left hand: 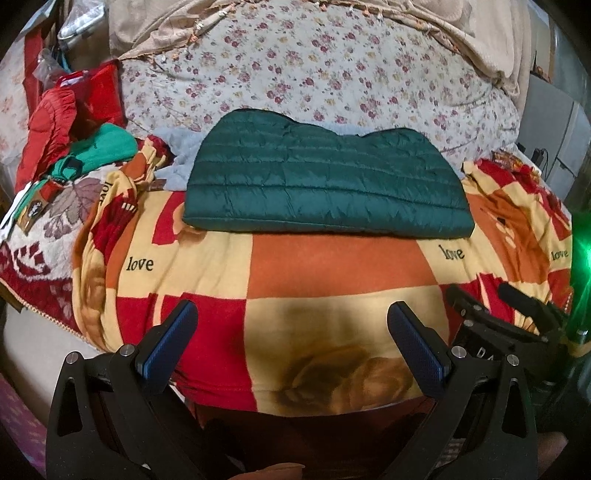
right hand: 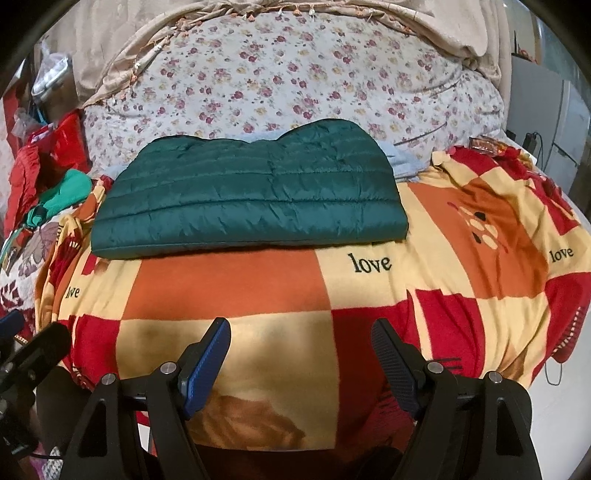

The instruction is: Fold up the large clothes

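Currently the dark green quilted jacket [left hand: 327, 177] lies folded into a flat rectangular bundle on the checked blanket [left hand: 332, 266], its near edge straight and its far edge wavy, with a pale blue cloth [left hand: 181, 155] showing from beneath it at the far left. Same jacket [right hand: 251, 206] in the right wrist view sits left of centre, resting on the blanket [right hand: 229, 288], which is printed in red, orange and cream squares with the word "love" repeated. Left gripper [left hand: 291, 339]: fingers spread wide, blue pads facing each other, nothing between them; it hangs over the near part of the blanket, well apart from the jacket. Right gripper [right hand: 299, 354]: likewise spread, empty, over the near blanket and clear of the jacket. Part of the right gripper's black frame is visible at the right edge of the left wrist view. Behind the jacket: a floral quilt [left hand: 314, 70] bunched up, with a beige fringed cloth [left hand: 192, 26] draped over its top. Far left: a heap of clothes, including a red garment [left hand: 48, 129] and a bright green one [left hand: 103, 147], near but not touching the jacket. Green glow at the right edge of the left wrist view; source cannot be made out.
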Demonstrator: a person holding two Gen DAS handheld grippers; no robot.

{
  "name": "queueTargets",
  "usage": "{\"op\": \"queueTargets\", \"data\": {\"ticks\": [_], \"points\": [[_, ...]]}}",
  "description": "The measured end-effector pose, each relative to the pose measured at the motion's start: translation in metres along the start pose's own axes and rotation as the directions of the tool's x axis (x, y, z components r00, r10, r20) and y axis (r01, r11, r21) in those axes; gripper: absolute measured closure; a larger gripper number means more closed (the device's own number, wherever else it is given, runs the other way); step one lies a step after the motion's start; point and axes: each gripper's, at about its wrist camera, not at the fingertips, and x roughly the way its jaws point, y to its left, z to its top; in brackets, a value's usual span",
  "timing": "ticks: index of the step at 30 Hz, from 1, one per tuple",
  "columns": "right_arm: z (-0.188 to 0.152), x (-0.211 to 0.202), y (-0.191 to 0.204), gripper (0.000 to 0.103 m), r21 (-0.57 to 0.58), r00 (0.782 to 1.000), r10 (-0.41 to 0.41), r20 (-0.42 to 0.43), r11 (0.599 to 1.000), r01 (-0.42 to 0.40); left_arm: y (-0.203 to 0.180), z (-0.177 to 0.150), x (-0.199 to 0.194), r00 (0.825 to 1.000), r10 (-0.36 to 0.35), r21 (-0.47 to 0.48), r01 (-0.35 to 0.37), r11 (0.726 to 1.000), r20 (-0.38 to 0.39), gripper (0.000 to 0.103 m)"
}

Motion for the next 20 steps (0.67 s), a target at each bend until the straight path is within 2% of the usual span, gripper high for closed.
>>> {"op": "queueTargets", "data": {"ticks": [6,20], "points": [[0.008,0.024,-0.002,0.027,-0.004,1.0,-0.008,-0.027,1.0,0.008,-0.003,0.005,0.021,1.0,0.014,0.048,-0.014,0.999,-0.011,0.0],[0.009,0.061,-0.009,0.027,0.009,0.995,0.001,-0.103,1.0,0.0,-0.001,0.011,0.063,0.995,-0.008,0.049,0.012,0.999,-0.095,0.001]]}}
